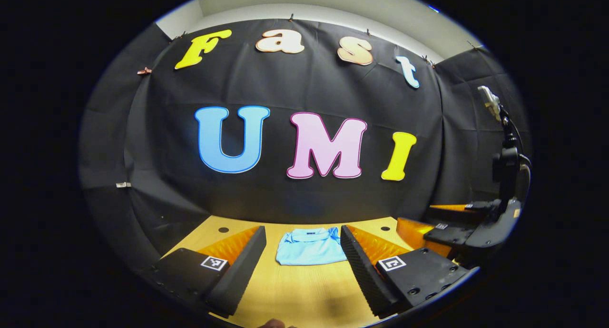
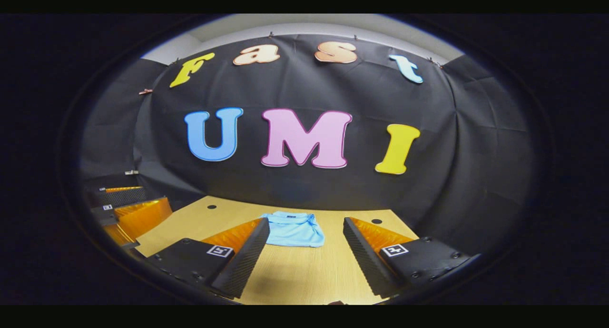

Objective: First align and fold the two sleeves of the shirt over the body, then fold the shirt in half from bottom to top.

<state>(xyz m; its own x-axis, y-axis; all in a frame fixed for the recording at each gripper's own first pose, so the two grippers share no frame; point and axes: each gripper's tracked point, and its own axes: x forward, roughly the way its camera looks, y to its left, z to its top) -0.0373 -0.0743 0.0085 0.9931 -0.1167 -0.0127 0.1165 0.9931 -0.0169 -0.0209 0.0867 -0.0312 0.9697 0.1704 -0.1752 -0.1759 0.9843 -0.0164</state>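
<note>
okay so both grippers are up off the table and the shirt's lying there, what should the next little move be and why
Probably nothing more than drawing both back. The light blue shirt already lies as a compact folded rectangle on the wooden table, collar at its far edge. The left hand-held gripper and right hand-held gripper are open and hold nothing.

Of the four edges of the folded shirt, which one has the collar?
The far edge of the light blue shirt, toward the black cloth wall; the collar lies there, while the near edge faces both open grippers and is plain.
</note>
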